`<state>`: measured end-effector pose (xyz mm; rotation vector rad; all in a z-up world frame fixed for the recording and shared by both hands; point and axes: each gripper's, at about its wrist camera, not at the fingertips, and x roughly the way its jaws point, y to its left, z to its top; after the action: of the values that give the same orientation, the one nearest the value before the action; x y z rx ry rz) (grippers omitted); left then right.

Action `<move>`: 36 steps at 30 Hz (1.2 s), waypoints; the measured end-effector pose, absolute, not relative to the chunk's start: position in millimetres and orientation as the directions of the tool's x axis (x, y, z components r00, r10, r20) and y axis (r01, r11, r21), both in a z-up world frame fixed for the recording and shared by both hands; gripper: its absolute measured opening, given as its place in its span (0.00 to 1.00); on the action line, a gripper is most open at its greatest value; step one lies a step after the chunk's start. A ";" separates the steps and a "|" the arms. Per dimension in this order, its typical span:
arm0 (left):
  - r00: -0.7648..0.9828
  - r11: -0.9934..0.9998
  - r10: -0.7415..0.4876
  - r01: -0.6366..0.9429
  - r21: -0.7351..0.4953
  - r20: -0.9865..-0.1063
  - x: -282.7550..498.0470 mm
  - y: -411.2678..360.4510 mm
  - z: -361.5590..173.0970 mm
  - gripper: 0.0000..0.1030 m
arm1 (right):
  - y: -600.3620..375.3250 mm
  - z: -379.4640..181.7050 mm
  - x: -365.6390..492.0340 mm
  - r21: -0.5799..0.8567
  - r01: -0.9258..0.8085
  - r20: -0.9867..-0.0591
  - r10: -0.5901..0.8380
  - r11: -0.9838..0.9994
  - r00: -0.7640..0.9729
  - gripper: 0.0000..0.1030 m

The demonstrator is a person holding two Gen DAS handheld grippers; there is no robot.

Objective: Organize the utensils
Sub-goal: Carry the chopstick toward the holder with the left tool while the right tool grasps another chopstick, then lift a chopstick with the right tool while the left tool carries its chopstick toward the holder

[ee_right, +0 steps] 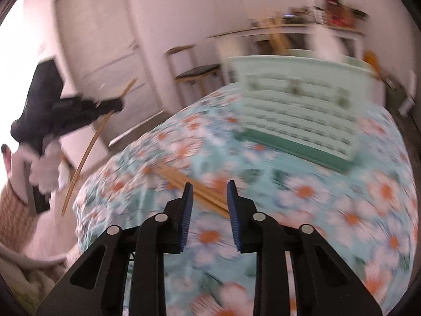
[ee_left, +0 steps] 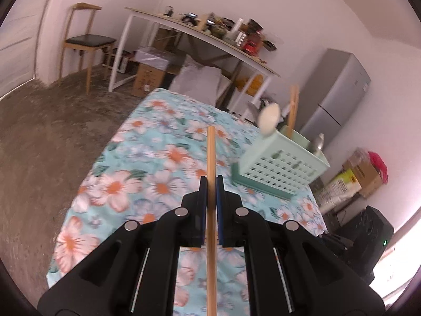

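Currently the left claw (ee_left: 211, 184) is clamped on a single long, pale wooden chopstick (ee_left: 210, 155), its blue pads pressed flat against the stick on both sides, and the stick runs lengthwise through the grip and juts out beyond the tips over the table draped in a turquoise floral cloth (ee_left: 147, 163). Seen from the right wrist, that same claw is held up off the table's left edge, with the chopstick slanting down past it. The right claw (ee_right: 209, 188) holds nothing; its jaws stand apart, poised above a loose bundle of matching wooden chopsticks (ee_right: 196, 187) lying flat on the cloth, roughly mid-table toward the left edge. Beyond both, near the far right corner, sits a mint-green perforated plastic utensil caddy (ee_left: 282, 167), already holding upright chopsticks, a white spoon (ee_left: 269, 118) and a metal one.

By my reading, the step in hand is carrying the gripped chopstick to the caddy while the right claw goes for the next stick. The left needs to swing toward the caddy, tip the stick upright and lower it into the compartment with the other chopsticks; the right should settle lower and close on one stick, not several.
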<state>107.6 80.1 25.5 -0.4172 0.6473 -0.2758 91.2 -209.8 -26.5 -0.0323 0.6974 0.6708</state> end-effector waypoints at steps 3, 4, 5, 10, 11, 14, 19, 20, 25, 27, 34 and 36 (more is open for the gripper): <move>0.777 0.881 -0.354 0.091 -0.464 -0.520 104.8 92.9 20.6 0.05 | -177.9 -31.7 93.8 0.104 -0.667 -0.642 0.561 0.738 0.522 0.19; 0.782 0.882 -0.345 0.080 -0.465 -0.519 103.8 97.6 19.2 0.05 | -165.4 -34.5 95.5 0.062 -0.696 -0.662 0.551 0.716 0.508 0.19; 0.785 0.881 -0.340 0.074 -0.467 -0.518 102.6 101.4 17.4 0.05 | -159.3 -36.9 97.2 0.043 -0.709 -0.674 0.545 0.703 0.499 0.19; 0.788 0.872 -0.333 0.050 -0.486 -0.517 102.5 113.1 8.0 0.05 | -130.6 -49.2 104.0 -0.044 -0.771 -0.733 0.504 0.635 0.457 0.17; 0.788 0.870 -0.333 0.046 -0.491 -0.517 102.7 115.4 5.9 0.06 | -124.7 -51.3 103.5 -0.074 -0.781 -0.741 0.490 0.620 0.459 0.17; 0.787 0.866 -0.336 0.042 -0.498 -0.518 103.6 118.5 0.2 0.06 | -115.7 -55.6 104.4 -0.121 -0.793 -0.757 0.461 0.598 0.463 0.16; 0.786 0.860 -0.344 0.043 -0.509 -0.515 105.7 121.8 -4.5 0.06 | -106.7 -57.7 104.3 -0.180 -0.797 -0.765 0.428 0.576 0.482 0.15; 0.786 0.858 -0.345 0.043 -0.512 -0.513 106.3 122.7 -5.6 0.06 | -103.7 -58.5 104.8 -0.191 -0.798 -0.765 0.423 0.572 0.486 0.14; 0.786 0.855 -0.348 0.042 -0.517 -0.511 106.5 125.0 -7.7 0.06 | -88.3 -59.2 107.0 -0.273 -0.793 -0.758 0.385 0.545 0.526 0.14; 0.786 0.853 -0.349 0.042 -0.519 -0.510 106.9 126.3 -9.2 0.06 | -83.1 -59.8 107.9 -0.298 -0.791 -0.757 0.373 0.534 0.537 0.14; 0.787 0.851 -0.348 0.038 -0.524 -0.509 107.6 128.2 -11.3 0.06 | -67.9 -64.4 106.3 -0.371 -0.799 -0.754 0.349 0.472 0.556 0.14; 0.787 0.850 -0.349 0.037 -0.526 -0.508 107.9 128.6 -11.8 0.06 | -65.7 -64.8 107.6 -0.368 -0.799 -0.751 0.354 0.476 0.557 0.08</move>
<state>107.9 128.6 -11.8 -0.5212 0.6359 -0.2185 107.6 -65.7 -64.8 -0.7820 0.6526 0.7684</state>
